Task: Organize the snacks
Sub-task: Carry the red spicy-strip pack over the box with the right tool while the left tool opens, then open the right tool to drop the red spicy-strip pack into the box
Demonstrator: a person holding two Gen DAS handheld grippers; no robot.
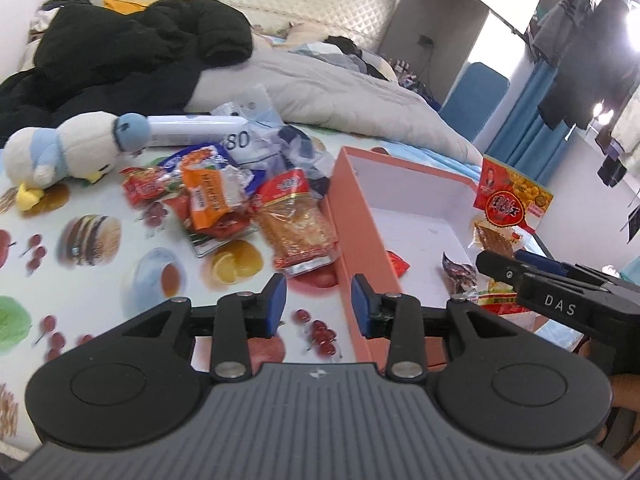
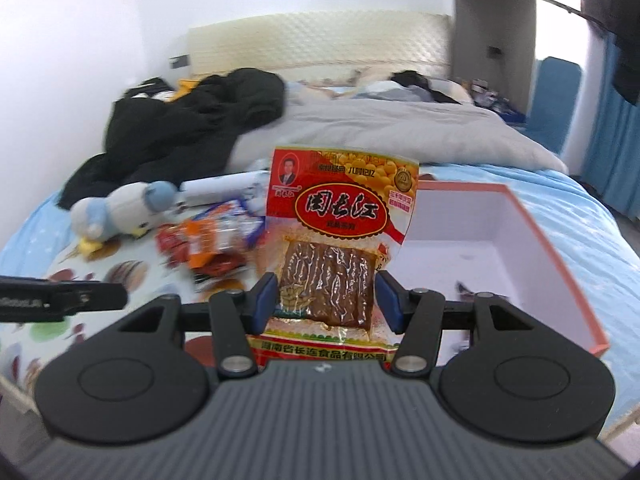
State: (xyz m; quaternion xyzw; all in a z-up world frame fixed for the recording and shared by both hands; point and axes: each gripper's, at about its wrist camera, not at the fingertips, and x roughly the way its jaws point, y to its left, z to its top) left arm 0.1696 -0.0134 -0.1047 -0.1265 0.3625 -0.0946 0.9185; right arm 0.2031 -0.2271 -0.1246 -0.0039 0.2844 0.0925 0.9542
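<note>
My right gripper (image 2: 326, 300) is shut on a red and yellow packet of dried tofu (image 2: 340, 236), held upright in front of the camera. In the left wrist view that packet (image 1: 512, 196) hangs over the right side of the orange box (image 1: 360, 220), gripped low down by the right gripper (image 1: 504, 260). The white inside of the box holds a small red packet (image 1: 398, 264) and a dark packet (image 1: 460, 276). My left gripper (image 1: 319, 306) is open and empty above the box's left wall. A pile of snack packets (image 1: 216, 196) and a clear pack of golden snacks (image 1: 296, 224) lie left of the box.
All of this rests on a food-print cloth (image 1: 100, 272) spread over a bed. A plush penguin (image 1: 68, 152) and a white tube (image 1: 192, 130) lie behind the pile. Farther back are a black jacket (image 1: 120, 52) and a grey duvet (image 1: 320, 92). Clothes hang at the right (image 1: 580, 60).
</note>
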